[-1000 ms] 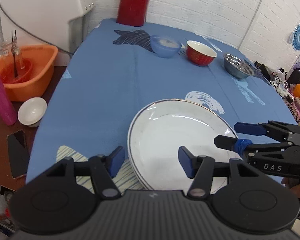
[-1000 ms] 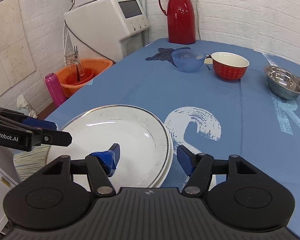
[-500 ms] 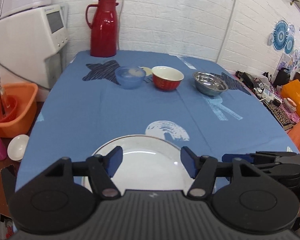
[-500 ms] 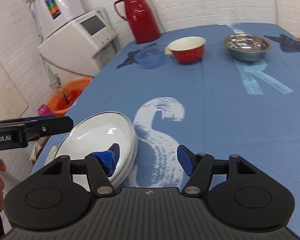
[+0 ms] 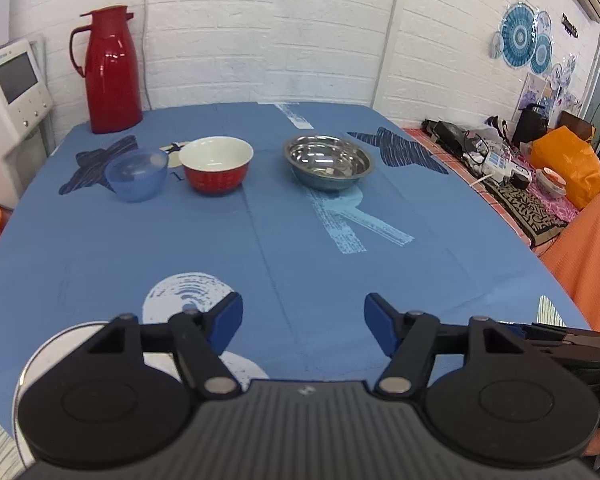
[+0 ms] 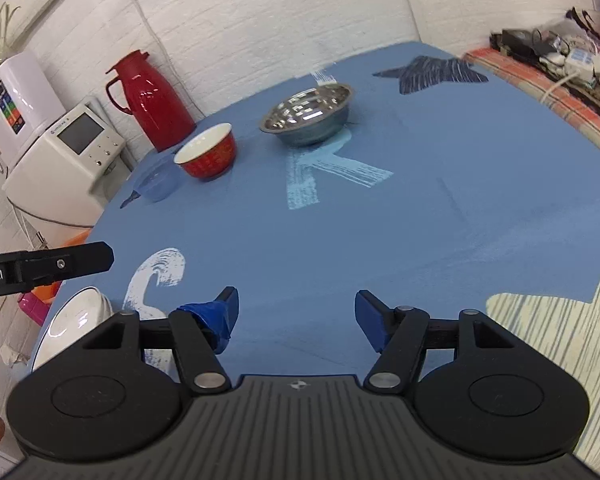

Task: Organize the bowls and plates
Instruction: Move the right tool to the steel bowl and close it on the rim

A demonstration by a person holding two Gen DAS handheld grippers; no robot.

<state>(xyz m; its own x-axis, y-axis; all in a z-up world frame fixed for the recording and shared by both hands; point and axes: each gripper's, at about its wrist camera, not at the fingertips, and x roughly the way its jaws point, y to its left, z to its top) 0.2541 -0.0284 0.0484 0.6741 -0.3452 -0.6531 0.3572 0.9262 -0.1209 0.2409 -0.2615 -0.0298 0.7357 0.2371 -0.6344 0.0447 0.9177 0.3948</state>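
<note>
The left gripper has its fingers wide apart and holds nothing. The white plate lies below and outside its left finger, mostly hidden by the gripper body. Far ahead of the fingers, on the blue tablecloth, stand the blue bowl, the red bowl just beside it, and the steel bowl apart to the right. The right gripper is also wide and empty; the plate is left of its left finger.
</note>
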